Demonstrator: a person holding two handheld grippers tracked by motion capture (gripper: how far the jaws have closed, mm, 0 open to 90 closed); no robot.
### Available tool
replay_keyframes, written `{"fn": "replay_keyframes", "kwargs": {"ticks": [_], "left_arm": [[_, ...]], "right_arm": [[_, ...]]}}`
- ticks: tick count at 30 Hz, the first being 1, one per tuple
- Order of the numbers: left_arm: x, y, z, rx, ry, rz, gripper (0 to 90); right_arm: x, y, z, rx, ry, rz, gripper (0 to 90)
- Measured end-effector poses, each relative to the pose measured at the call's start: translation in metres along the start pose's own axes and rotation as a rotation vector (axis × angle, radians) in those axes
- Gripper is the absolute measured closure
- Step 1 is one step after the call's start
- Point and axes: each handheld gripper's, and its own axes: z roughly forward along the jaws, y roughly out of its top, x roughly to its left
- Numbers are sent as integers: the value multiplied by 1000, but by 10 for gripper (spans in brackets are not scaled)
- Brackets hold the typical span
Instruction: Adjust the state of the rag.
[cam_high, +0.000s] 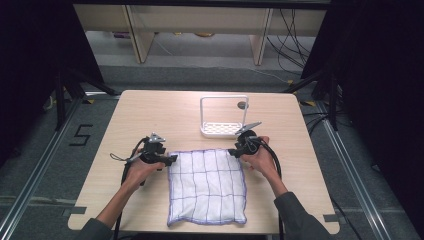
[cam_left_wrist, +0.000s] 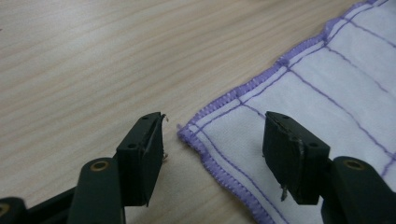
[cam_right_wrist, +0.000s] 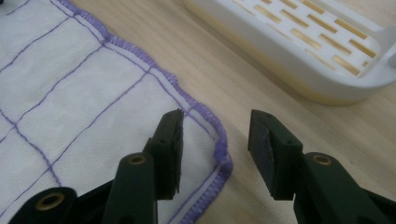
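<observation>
Both claws gape astride cloth (cam_high: 207, 186) corners: left gripper (cam_left_wrist: 212, 140) at ten o'clock, right gripper (cam_right_wrist: 215, 140) at two. Right gripper view catches rack (cam_right_wrist: 299, 51). Cloth runs six-to-twelve.

Checked cloth (cam_high: 207, 186) on table (cam_high: 140, 110), left gripper (cam_high: 167, 160), right gripper (cam_high: 234, 151) at far corners

Digit "5" taped on floor (cam_high: 81, 135) left of table (cam_high: 145, 107)
</observation>
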Motion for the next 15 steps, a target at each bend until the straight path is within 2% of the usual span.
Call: {"fn": "replay_keyframes", "kwargs": {"ticks": [1,2,3,4,5,6,8,10,11,12,13,15], "left_arm": [[-1,0,2,-4,5,10,382],[-2,0,3,4,4,27,392],[-2,0,3,4,4,27,412],[-4,0,5,-2,11,45,419],[-4,0,5,-5,8,49,430],[-5,1,6,-5,5,61,453],[-6,1,6,-10,2,80,484],[-7,1,6,-17,-16,88,560],[-8,1,7,-24,-29,85,600],[-9,1,7,-31,-38,80,653],[-9,1,7,-34,-46,88,699],[-11,1,7,-40,-36,91,779]], "right_arm": [[1,1,3,-12,-10,3,567],[0,1,3,-18,-12,-24,575],[0,1,3,-18,-12,-24,575],[3,2,3,17,-6,-10,589],[3,1,5,7,-2,-2,593],[4,2,5,25,-14,3,603],[1,1,7,11,-18,-19,626],[1,1,8,19,-8,-24,677],[3,1,9,38,0,0,713],[3,-1,12,20,-17,5,777],[2,-1,10,30,21,-2,810],[3,0,9,33,32,6,836]]}}
